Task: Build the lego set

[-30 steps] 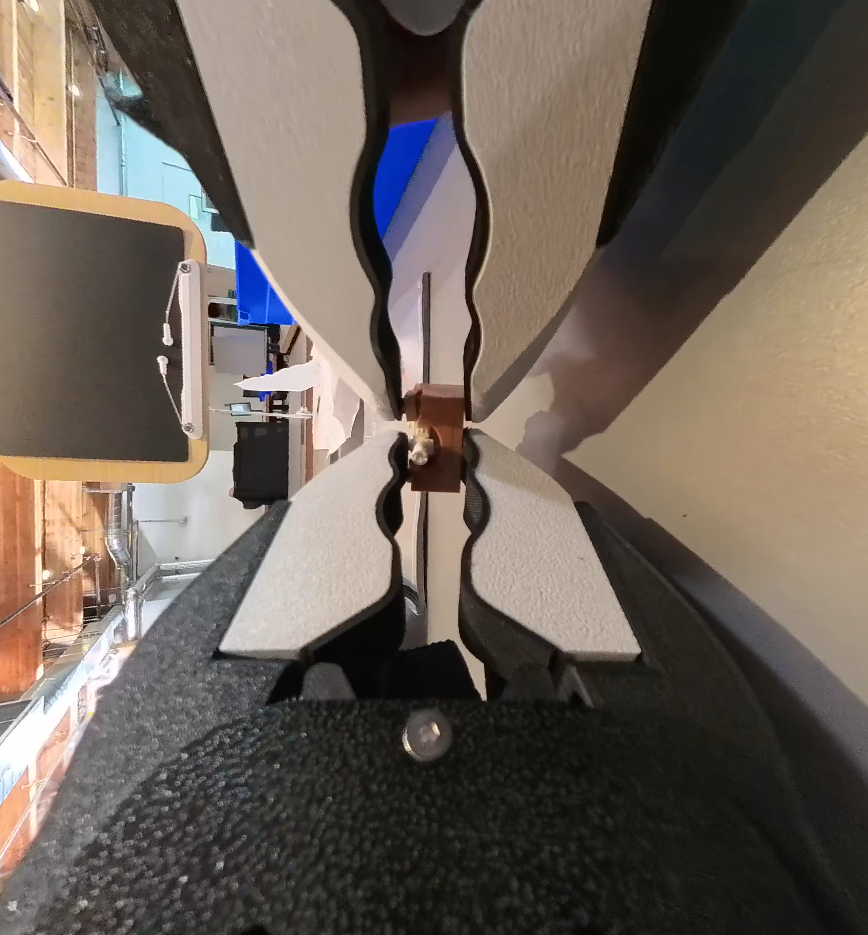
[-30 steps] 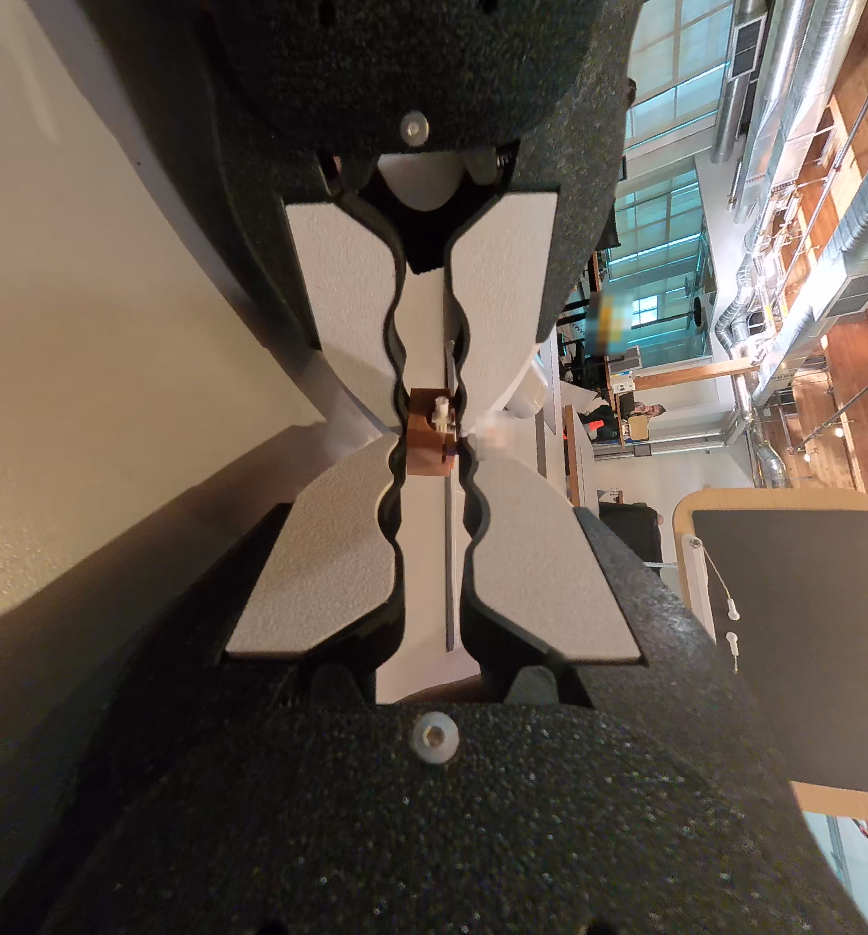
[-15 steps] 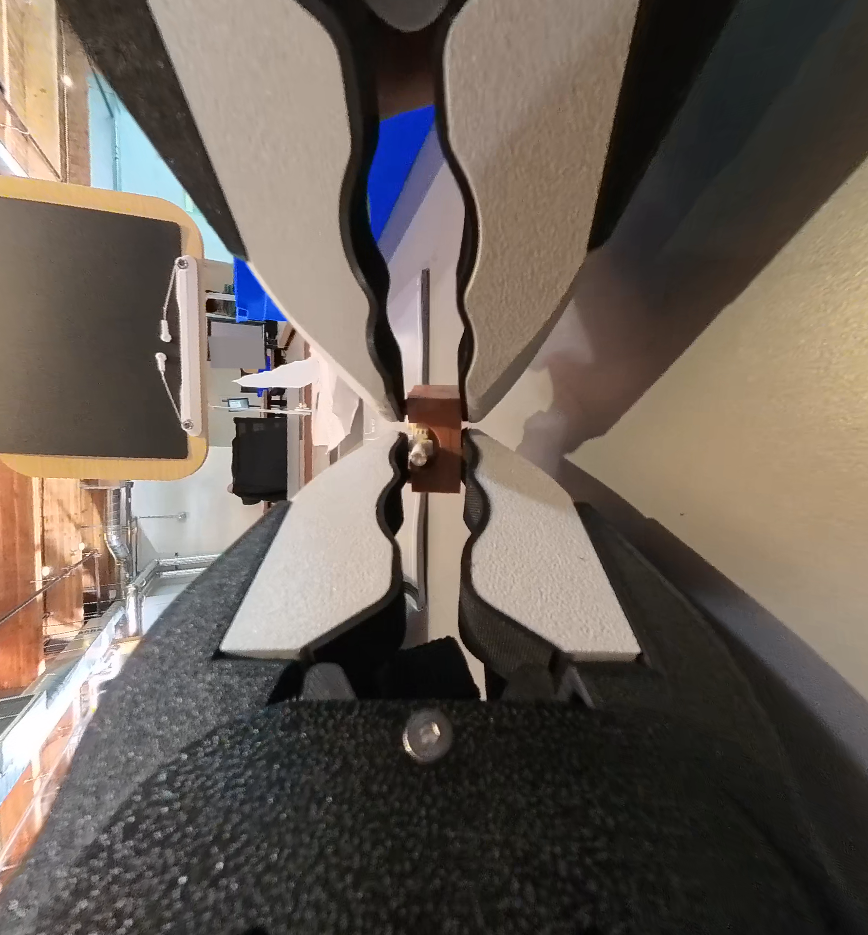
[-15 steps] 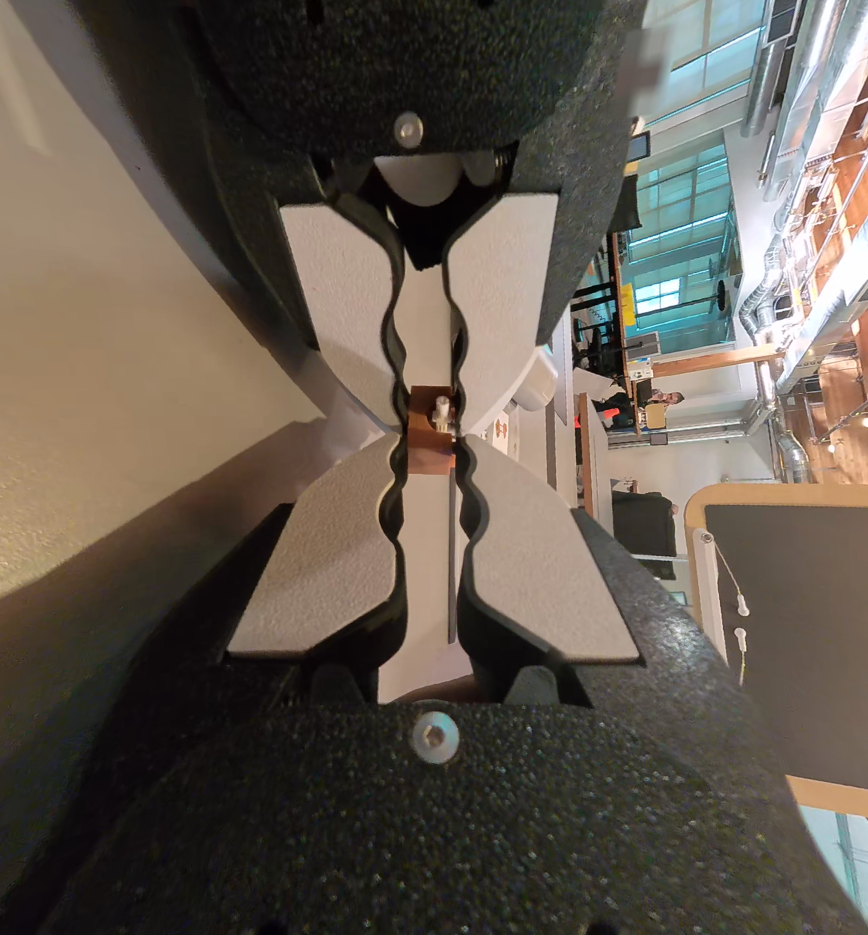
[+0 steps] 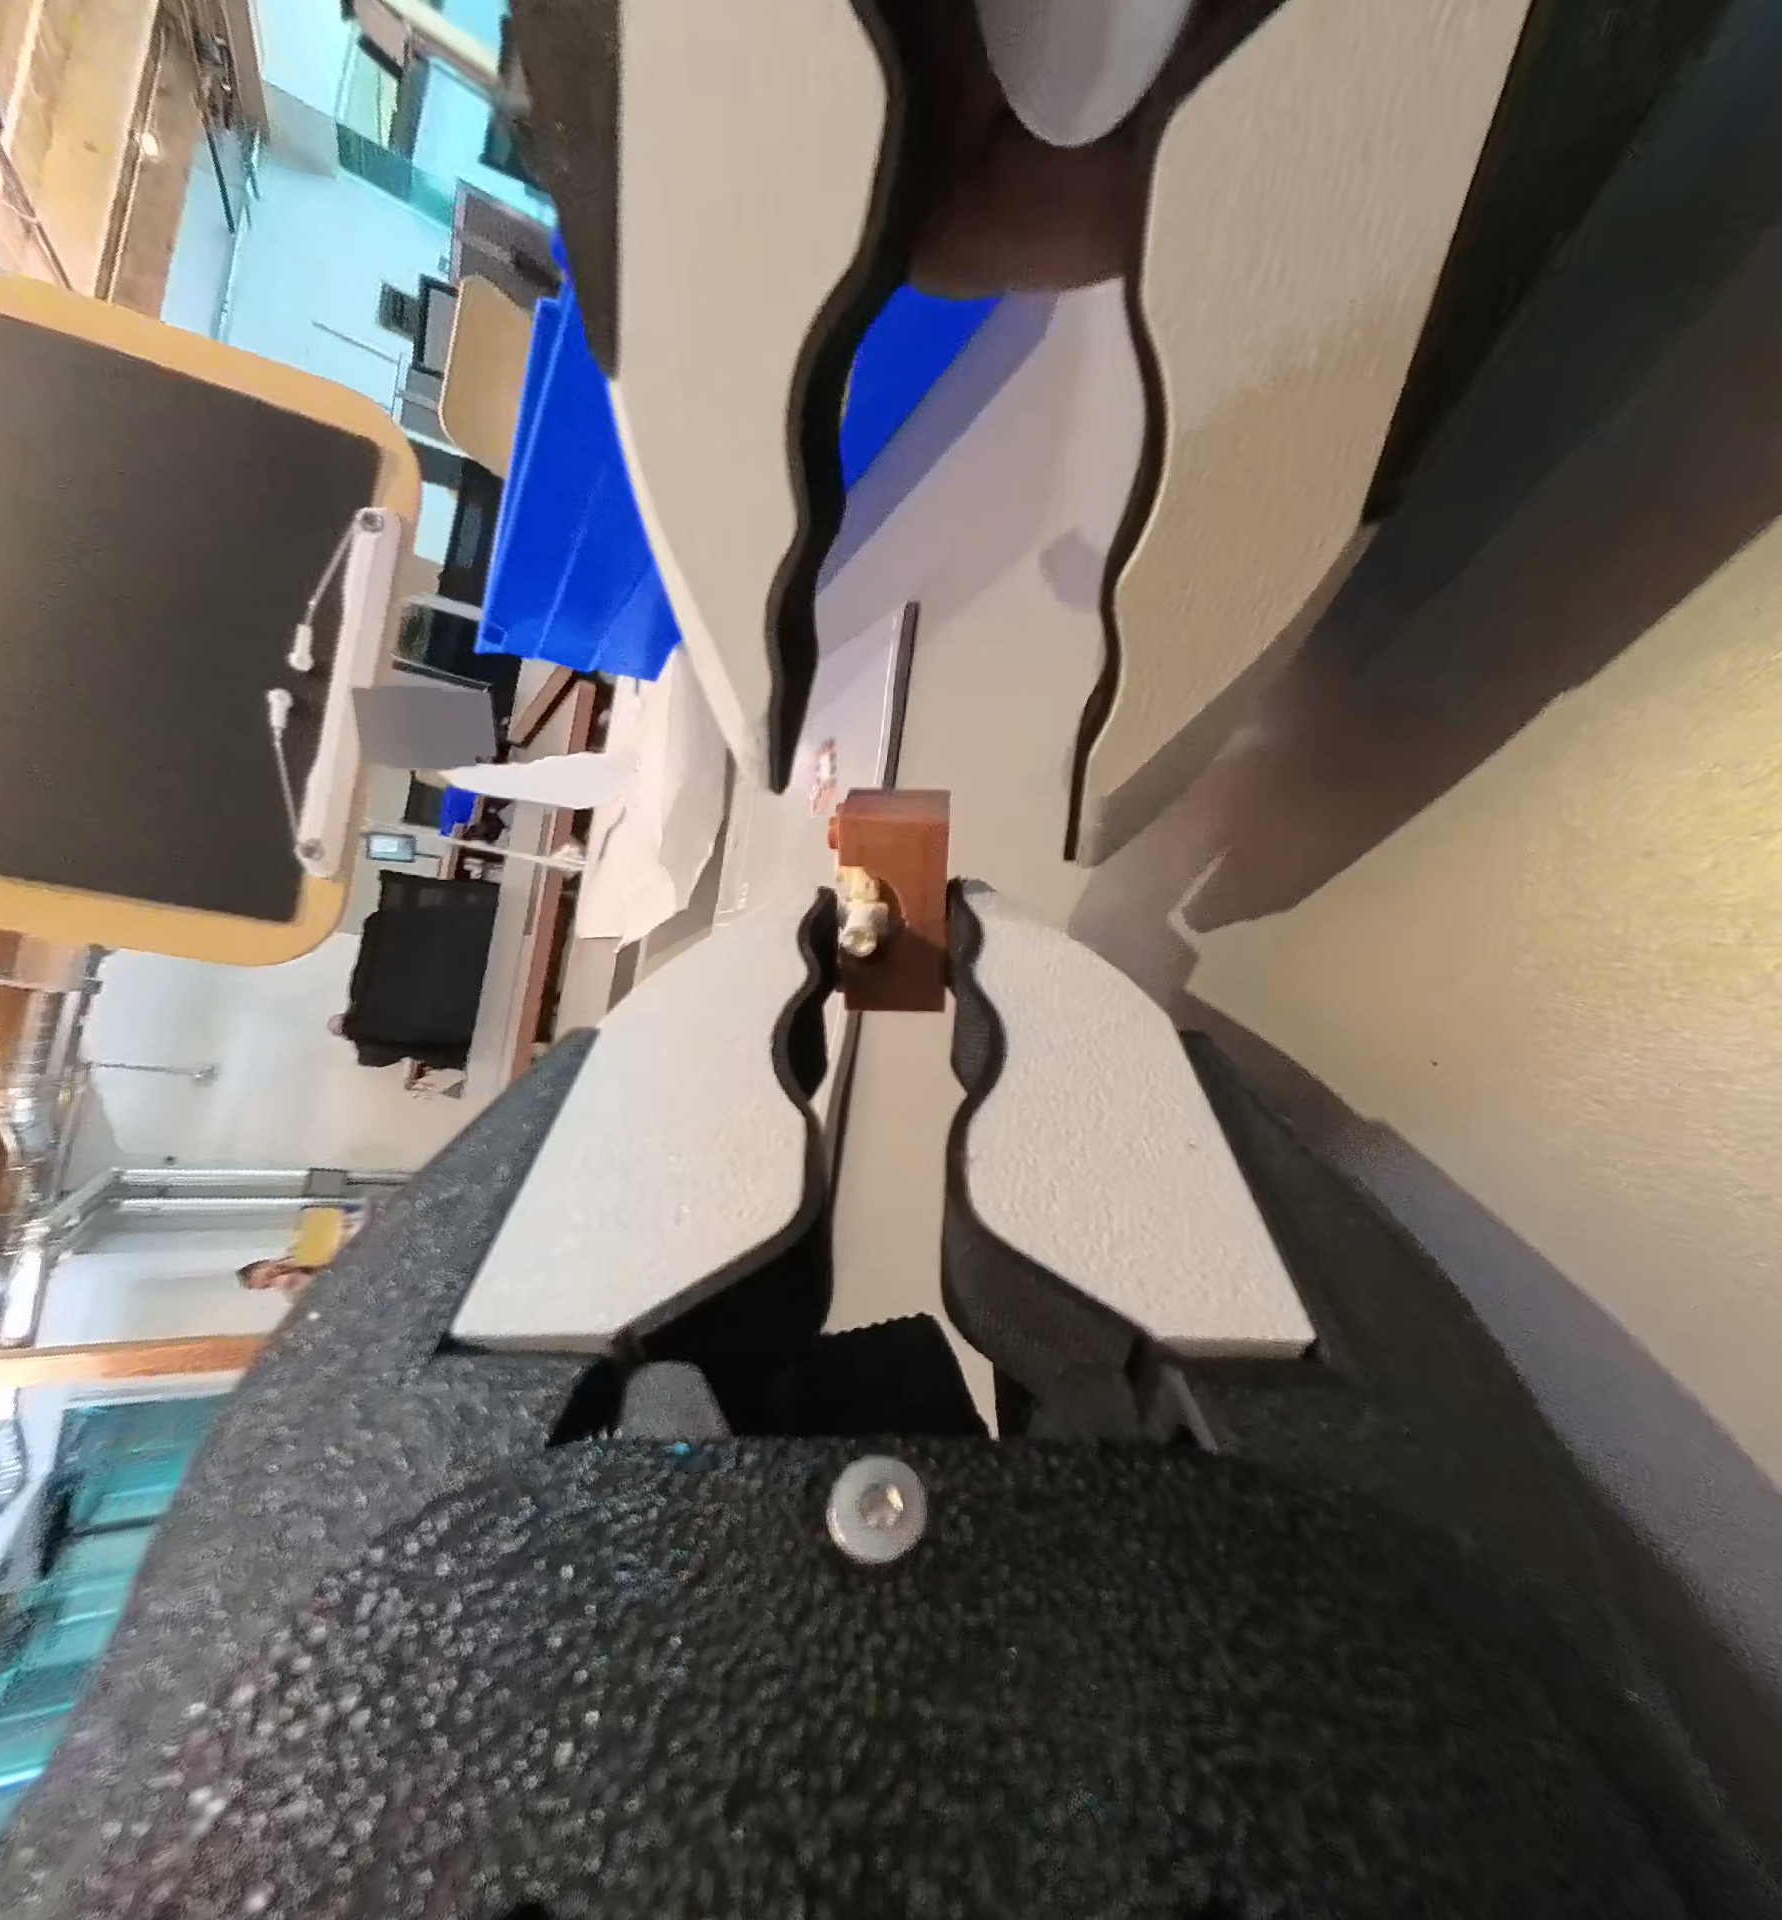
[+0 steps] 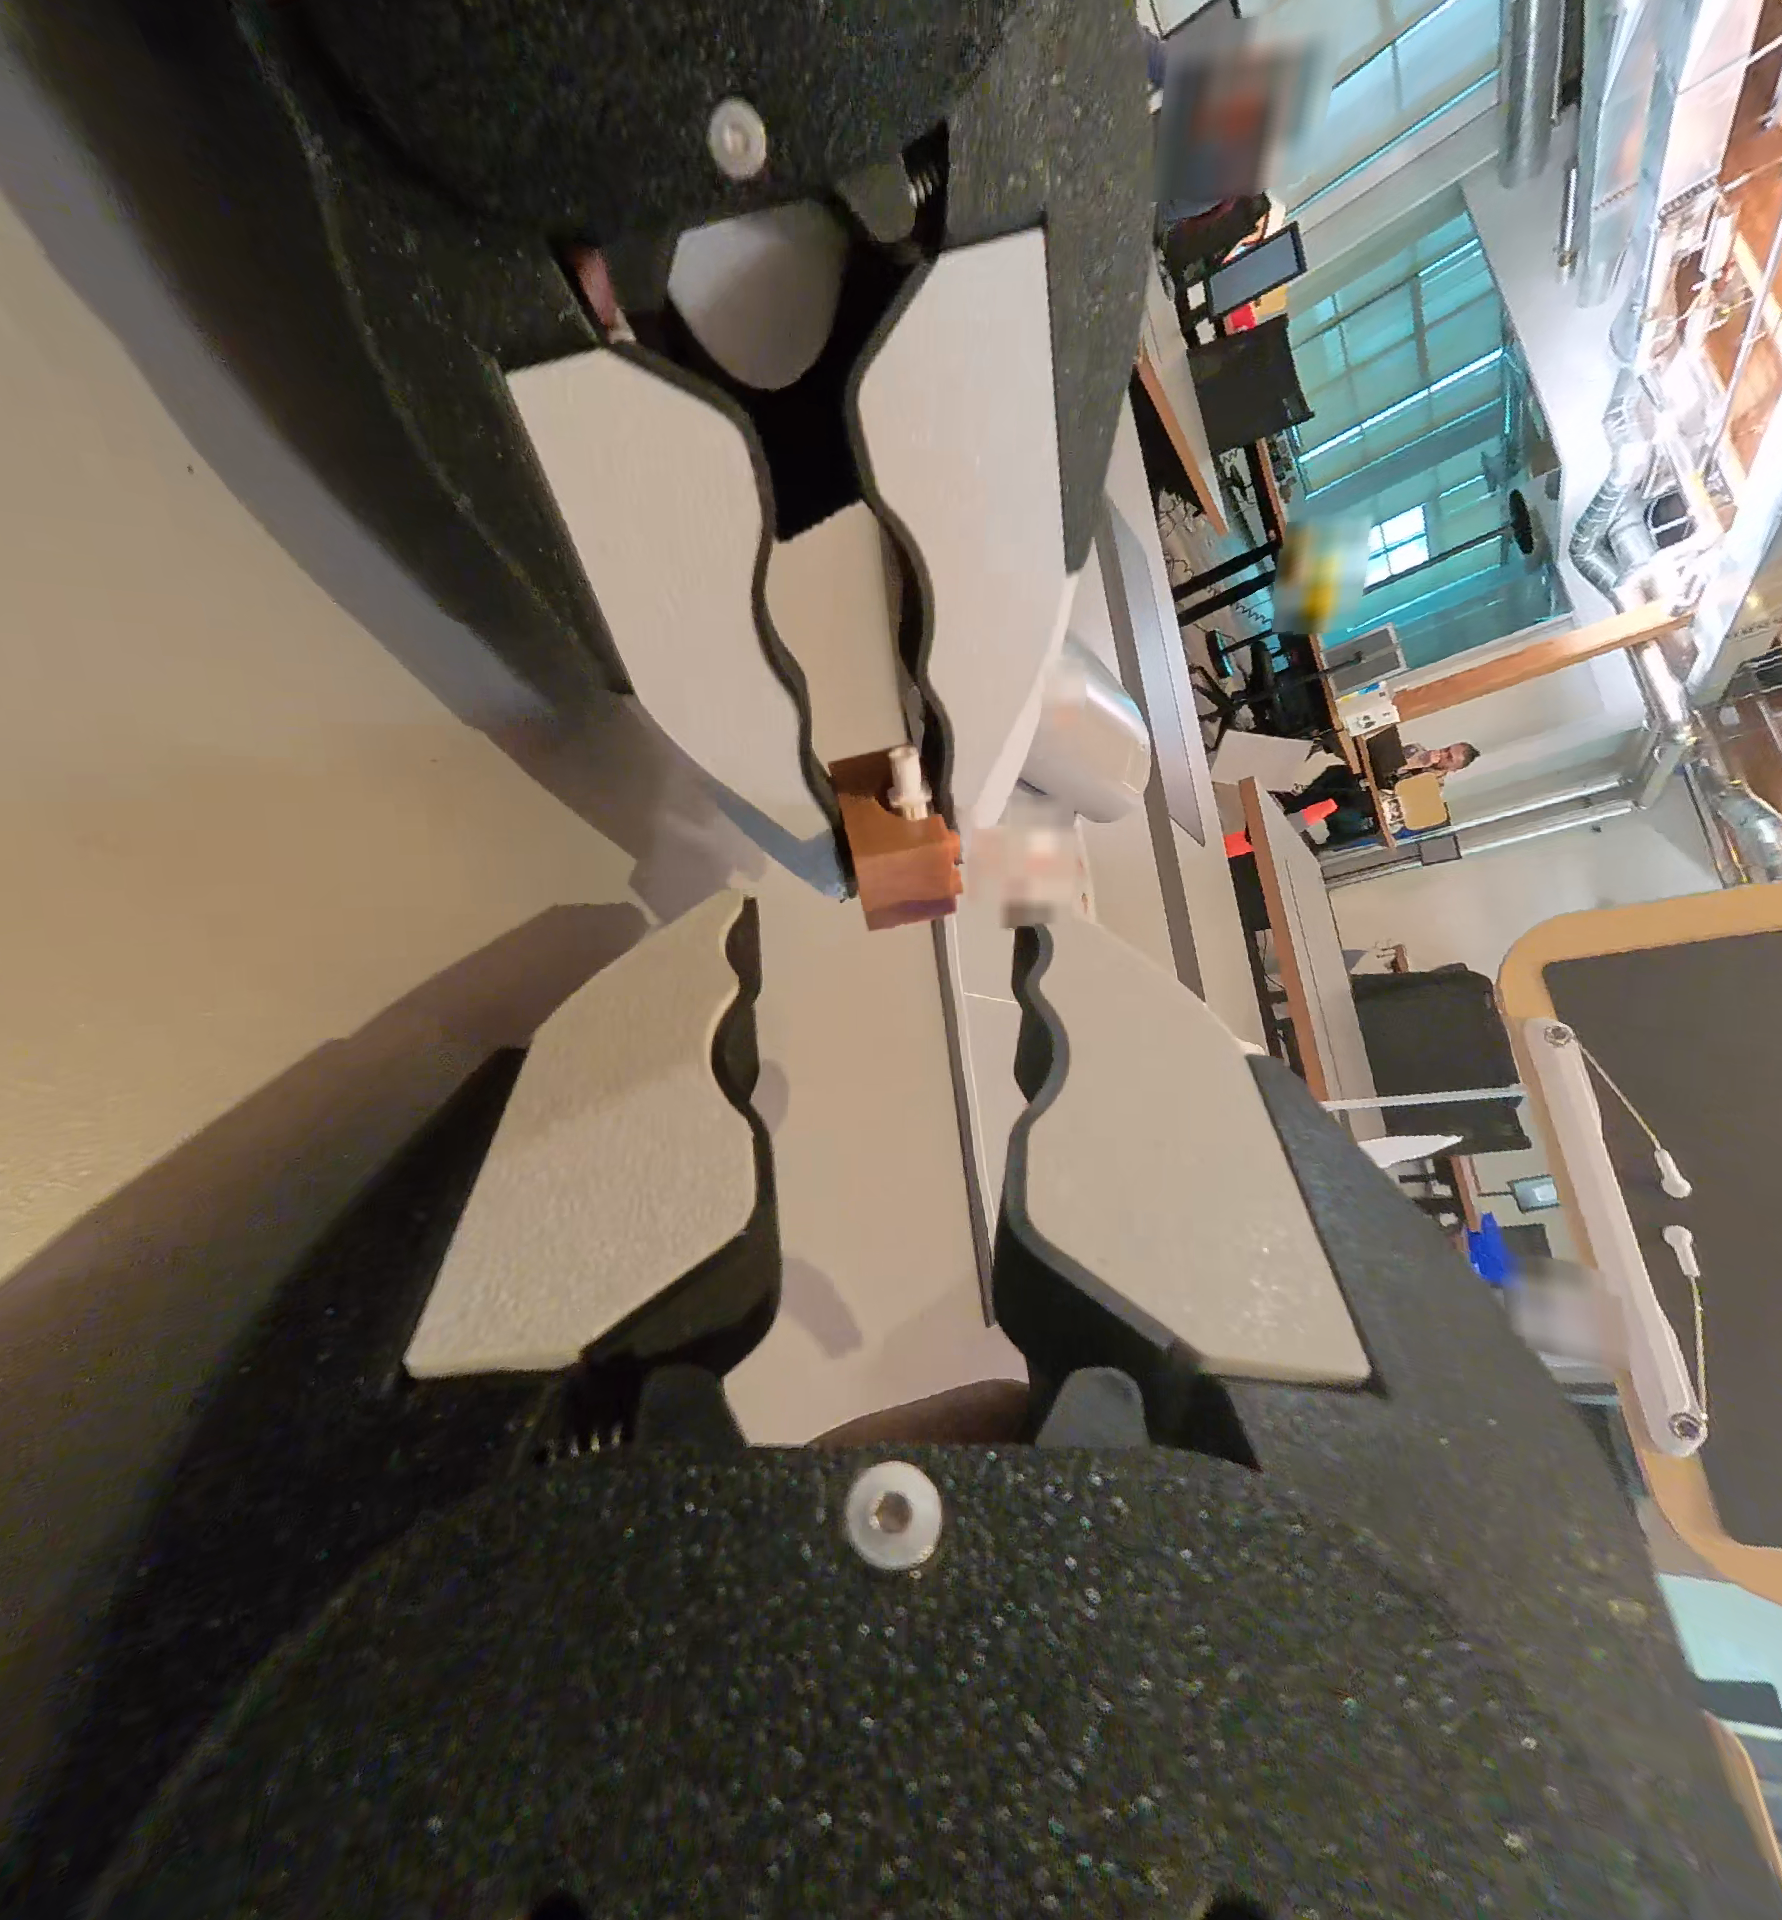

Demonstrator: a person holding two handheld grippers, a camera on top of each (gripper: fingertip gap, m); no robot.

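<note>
My right gripper (image 6: 887, 940) has just spread wide, releasing the brown block (image 5: 892, 899). My left gripper (image 5: 887, 930) alone clamps it, so the block has changed hands.

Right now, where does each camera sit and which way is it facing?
Left wrist view: on the left gripper, looking along its jaws, shut on a brown block, at the open right gripper.
Right wrist view: on the right gripper, looking back at the left gripper.
Shared: block, white peg, both grippers.
</note>
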